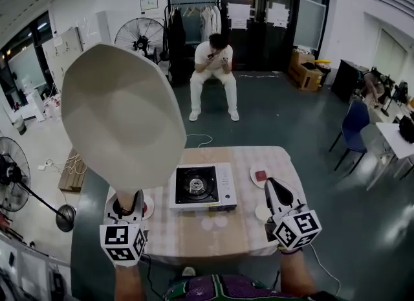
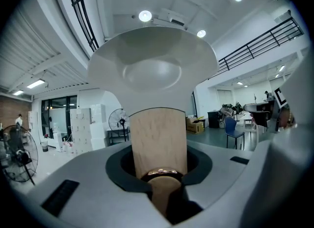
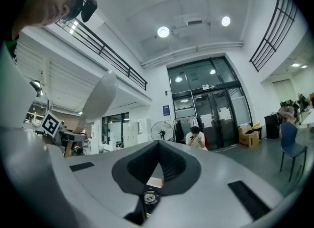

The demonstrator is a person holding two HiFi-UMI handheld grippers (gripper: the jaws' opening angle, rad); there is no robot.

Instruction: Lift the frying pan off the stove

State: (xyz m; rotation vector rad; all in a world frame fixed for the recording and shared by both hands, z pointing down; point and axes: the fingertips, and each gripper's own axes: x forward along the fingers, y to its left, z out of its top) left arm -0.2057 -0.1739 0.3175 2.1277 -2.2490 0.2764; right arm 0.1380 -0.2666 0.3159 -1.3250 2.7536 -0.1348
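Observation:
The frying pan (image 1: 119, 118) is up in the air at the left, clear of the stove (image 1: 202, 186), with its pale underside turned toward the head camera. My left gripper (image 1: 124, 208) is shut on the pan's wooden handle (image 2: 158, 141), and the pan's bowl (image 2: 152, 70) rises above the jaws. The burner on the stove is bare. My right gripper (image 1: 277, 193) is over the table's right side, jaws shut with nothing between them. In the right gripper view the raised pan (image 3: 100, 97) shows edge-on at the left, beyond my right gripper (image 3: 158, 146).
The stove sits in the middle of a checked table (image 1: 194, 232). A small plate with a red item (image 1: 261, 176) lies right of the stove, and another plate (image 1: 148, 206) lies left. A person sits on a chair (image 1: 212, 76) beyond the table. A fan (image 1: 13, 173) stands at the left.

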